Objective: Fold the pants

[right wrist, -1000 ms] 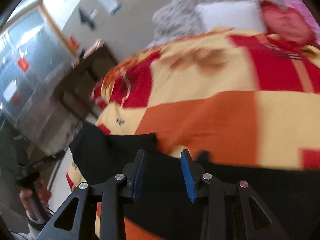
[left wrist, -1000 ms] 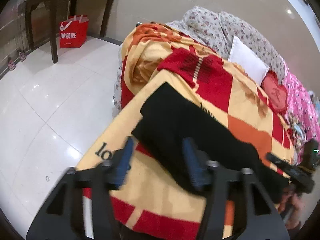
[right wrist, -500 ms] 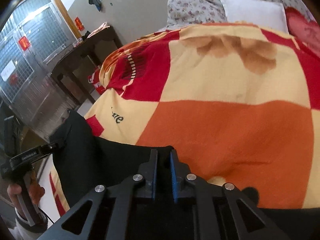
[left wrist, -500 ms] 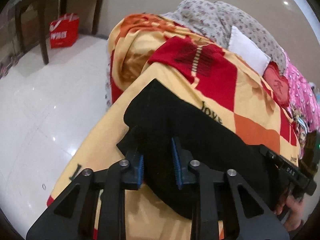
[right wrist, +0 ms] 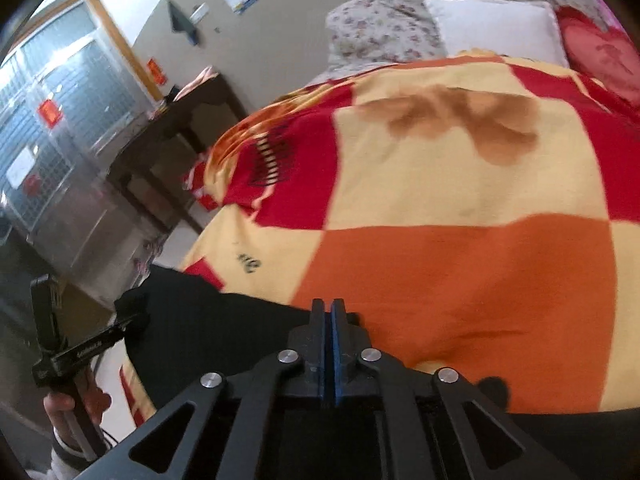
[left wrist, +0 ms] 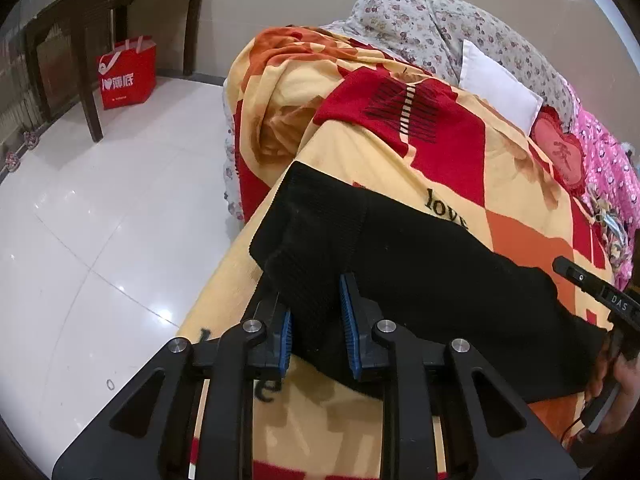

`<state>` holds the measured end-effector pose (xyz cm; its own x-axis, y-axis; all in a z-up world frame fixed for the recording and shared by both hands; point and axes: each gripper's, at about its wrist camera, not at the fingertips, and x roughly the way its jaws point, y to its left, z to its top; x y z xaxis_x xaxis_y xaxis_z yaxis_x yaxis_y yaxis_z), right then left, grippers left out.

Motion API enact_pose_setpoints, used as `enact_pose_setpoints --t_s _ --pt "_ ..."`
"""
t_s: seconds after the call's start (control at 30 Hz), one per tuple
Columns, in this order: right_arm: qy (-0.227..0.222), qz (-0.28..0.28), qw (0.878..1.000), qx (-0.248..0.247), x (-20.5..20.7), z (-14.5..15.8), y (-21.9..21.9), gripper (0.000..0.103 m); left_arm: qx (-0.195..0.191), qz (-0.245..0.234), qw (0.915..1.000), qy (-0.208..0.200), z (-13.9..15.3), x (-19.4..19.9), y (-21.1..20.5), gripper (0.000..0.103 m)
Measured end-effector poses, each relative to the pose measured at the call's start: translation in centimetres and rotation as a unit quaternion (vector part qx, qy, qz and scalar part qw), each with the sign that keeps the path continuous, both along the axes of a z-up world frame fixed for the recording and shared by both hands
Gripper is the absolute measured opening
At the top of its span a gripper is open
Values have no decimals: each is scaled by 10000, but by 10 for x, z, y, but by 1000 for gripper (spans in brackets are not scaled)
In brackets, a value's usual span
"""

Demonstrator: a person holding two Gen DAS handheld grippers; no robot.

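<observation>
Black knit pants (left wrist: 420, 272) lie across a red, orange and yellow checked blanket (left wrist: 400, 152) on a bed. My left gripper (left wrist: 316, 320) has its blue-padded jaws on either side of a bunched fold at the pants' ribbed end, closed against the cloth. In the right wrist view the pants (right wrist: 192, 320) run along the bottom of the frame. My right gripper (right wrist: 329, 312) is fully shut, pinching the pants' edge. The right gripper's handle shows at the left view's right edge (left wrist: 600, 292).
A white tiled floor (left wrist: 100, 220) lies left of the bed. A dark wooden table (left wrist: 100, 0) and a red shopping bag (left wrist: 126, 72) stand near the wall. A white pillow (left wrist: 496, 84), floral bedding (left wrist: 420, 24) and a red heart cushion (left wrist: 560, 152) sit at the bed's head.
Both grippers closed from open onto the pants. The left one moved in onto the ribbed end; the right one pinched the edge shut.
</observation>
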<state>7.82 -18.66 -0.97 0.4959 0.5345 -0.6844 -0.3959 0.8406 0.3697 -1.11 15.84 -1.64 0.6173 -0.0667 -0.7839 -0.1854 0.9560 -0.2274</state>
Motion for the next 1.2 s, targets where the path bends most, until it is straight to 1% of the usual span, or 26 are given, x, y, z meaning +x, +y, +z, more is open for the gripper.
enact_pose_setpoints --t_s 0.03,0.1,0.17,0.2,0.23,0.27,0.3,0.33,0.37,0.4,0.47,0.5,0.57,0.63,0.7,0.77,0.8,0.83,0.87,0.9,0.97,1.03,1.07,1.2 --pt "-88 160 9997 -163 -3 3 11 6 42 -7 10000 19 -1 -1 -1 21" --pt "-79 599 9976 -335 -8 1 38 6 92 25 9999 58 -4 -2 -3 21" --pt "-3 944 9945 -464 -10 -8 62 6 36 83 9999 77 -8 -2 -1 23" --pt "48 1068 9922 -645 -8 -16 76 6 -16 103 9999 74 -8 0 0 23" --pt "75 1027 9903 -932 -4 -27 89 6 -42 117 9999 64 -8 0 1 24" --pt "5 932 9907 -988 0 -30 92 6 -48 146 9999 42 -8 3 3 26" --pt "-81 725 9925 -985 7 -30 91 6 -3 177 9998 47 -8 6 4 29" --pt "-71 540 9928 -1066 14 -31 90 6 43 209 9997 85 -9 9 5 32" --pt "-49 373 9932 -1106 20 -30 87 6 73 247 9996 128 -8 10 5 33" --pt "38 320 9945 -996 23 -30 82 6 83 262 9995 152 -7 10 6 33" --pt "257 431 9969 -611 18 -24 73 6 112 263 9995 118 -1 2 8 33" --pt "219 522 9972 -488 8 -18 69 6 134 294 9994 111 2 -2 9 34" --pt "39 738 9955 -597 -12 -9 67 7 130 367 9992 85 10 -14 11 34" --pt "-66 1039 9921 -698 -32 -3 71 9 190 421 9989 -6 18 -23 9 39" --pt "-139 1294 9888 -736 -56 -1 73 10 154 398 9990 -91 24 -30 5 40" --pt "-143 1392 9871 -777 -73 -9 77 13 77 309 9992 -227 32 -36 -4 44" --pt "-52 1432 9860 -858 -77 -18 78 15 64 277 9992 -275 34 -38 -9 47" --pt "52 1496 9839 -976 -82 -28 80 16 74 260 9992 -308 36 -39 -13 48" --pt "2 1507 9835 -1001 -86 -33 80 16 132 217 9990 -376 38 -40 -22 48" --pt "-147 1454 9850 -913 -91 -31 76 17 176 181 9989 -402 39 -39 -28 48" --pt "116 1418 9872 -726 -91 -28 68 17 190 43 9992 -361 37 -37 -43 48" --pt "190 1347 9897 -454 -90 -19 55 18 155 -152 9993 -305 32 -30 -61 48" --pt "165 1268 9909 -409 -88 -14 48 18 196 -195 9992 -278 29 -27 -69 48" --pt "-86 639 9965 -529 -80 -1 24 20 272 -273 9992 -144 14 -11 -92 48"
